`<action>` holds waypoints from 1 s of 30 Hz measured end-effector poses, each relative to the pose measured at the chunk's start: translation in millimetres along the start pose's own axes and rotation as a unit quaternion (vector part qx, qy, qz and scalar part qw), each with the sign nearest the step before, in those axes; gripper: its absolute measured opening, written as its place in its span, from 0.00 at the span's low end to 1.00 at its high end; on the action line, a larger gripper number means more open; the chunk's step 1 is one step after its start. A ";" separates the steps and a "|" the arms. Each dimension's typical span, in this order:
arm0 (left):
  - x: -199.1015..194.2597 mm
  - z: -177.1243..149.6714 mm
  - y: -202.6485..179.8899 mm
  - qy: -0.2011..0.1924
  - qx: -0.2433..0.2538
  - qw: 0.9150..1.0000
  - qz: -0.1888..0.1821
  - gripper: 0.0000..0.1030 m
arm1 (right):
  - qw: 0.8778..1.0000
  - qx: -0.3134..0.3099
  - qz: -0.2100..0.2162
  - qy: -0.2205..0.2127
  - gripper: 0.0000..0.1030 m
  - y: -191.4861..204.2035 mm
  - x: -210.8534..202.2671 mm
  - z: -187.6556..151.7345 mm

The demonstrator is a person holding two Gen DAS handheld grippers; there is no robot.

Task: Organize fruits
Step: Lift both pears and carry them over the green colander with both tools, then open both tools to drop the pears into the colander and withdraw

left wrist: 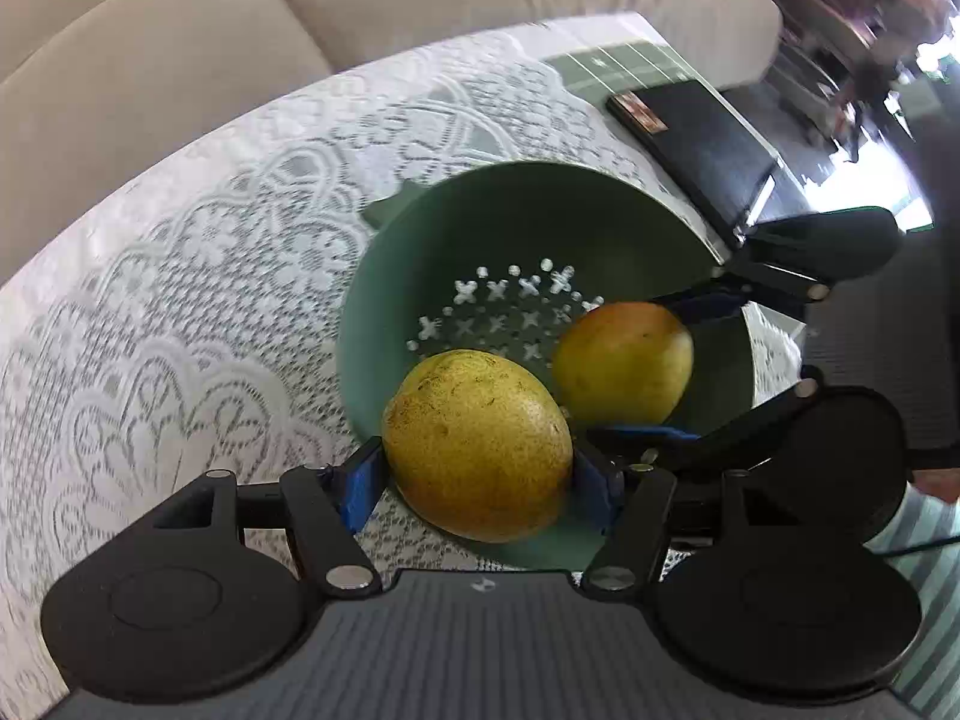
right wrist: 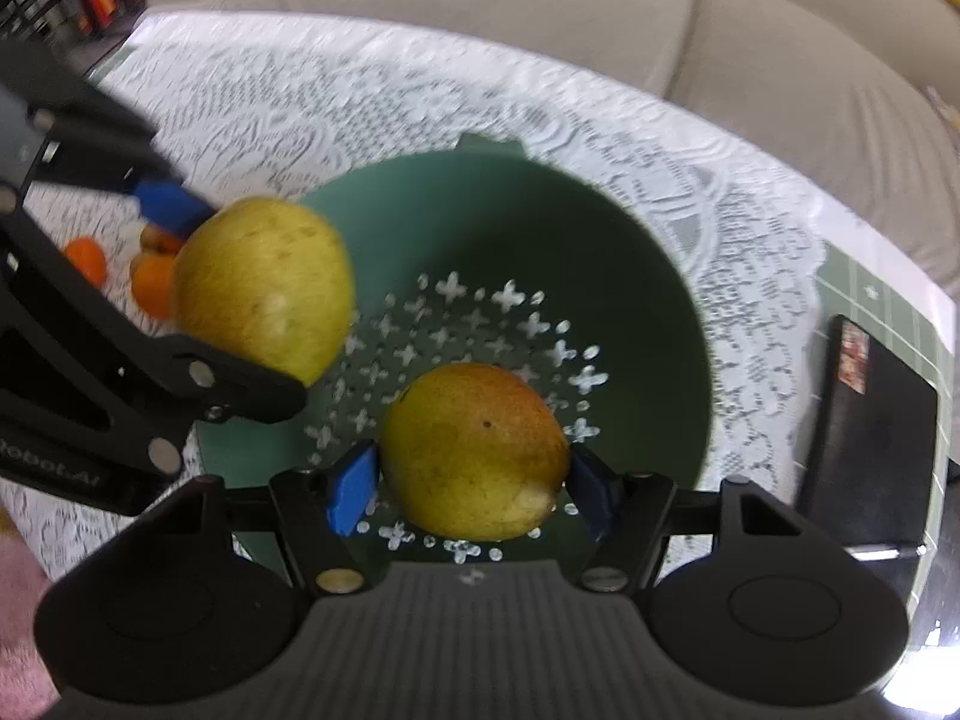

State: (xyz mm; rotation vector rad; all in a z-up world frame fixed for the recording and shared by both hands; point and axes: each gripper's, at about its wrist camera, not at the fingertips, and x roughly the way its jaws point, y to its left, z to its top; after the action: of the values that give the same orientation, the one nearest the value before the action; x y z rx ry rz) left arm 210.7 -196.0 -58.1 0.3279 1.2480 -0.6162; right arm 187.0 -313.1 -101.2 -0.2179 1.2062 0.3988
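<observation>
My left gripper is shut on a yellow speckled fruit, with a blue pad pressing each side, above the near rim of a green colander bowl. My right gripper is shut on a yellow fruit with a red blush, held over the bowl's perforated bottom. Each view shows the other hand too. The right gripper holds the blushed fruit inside the bowl. The left gripper carries the speckled fruit at the bowl's left rim.
The bowl stands on a white lace tablecloth. Small orange fruits lie on the cloth left of the bowl. A black book rests on a green mat to the right. A beige sofa runs behind the table.
</observation>
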 end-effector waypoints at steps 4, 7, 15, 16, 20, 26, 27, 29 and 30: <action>10.5 7.4 -2.6 0.020 0.017 1.000 -0.008 0.72 | 0.999 -0.023 0.015 0.017 0.63 0.6 11.9 1.7; 19.6 11.9 -3.5 0.040 0.025 0.999 -0.012 0.72 | 0.999 -0.034 0.022 0.027 0.63 1.3 16.5 2.9; 39.1 19.2 -3.8 0.081 0.031 0.996 -0.016 0.72 | 0.997 -0.051 0.021 0.052 0.63 1.1 24.9 3.8; 40.8 20.1 -5.3 0.085 0.033 0.996 -0.015 0.72 | 0.997 -0.056 0.019 0.055 0.63 1.9 26.2 3.1; 48.7 23.5 -5.6 0.103 0.027 0.994 -0.011 0.72 | 0.996 -0.064 0.019 0.057 0.63 3.7 25.1 3.2; 54.4 22.9 -9.6 0.108 0.036 0.993 0.002 0.73 | 0.996 -0.066 0.023 0.056 0.64 2.9 20.9 1.2; 54.4 23.1 -9.4 0.108 0.036 0.994 0.002 0.73 | 0.996 -0.063 0.024 0.058 0.64 2.3 20.5 1.1; 51.4 24.1 -8.5 0.100 0.032 0.995 -0.007 0.77 | 0.996 -0.056 0.023 0.061 0.64 0.7 20.6 1.3; 49.8 24.8 -7.2 0.098 0.025 0.995 -0.012 0.77 | 0.996 -0.054 0.021 0.061 0.66 0.5 20.1 1.5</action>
State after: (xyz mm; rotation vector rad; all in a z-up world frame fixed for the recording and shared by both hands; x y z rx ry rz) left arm 234.9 -228.0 -97.3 0.4236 1.4267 -0.6488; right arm 194.1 -308.4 -119.6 -0.3132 1.3123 0.4936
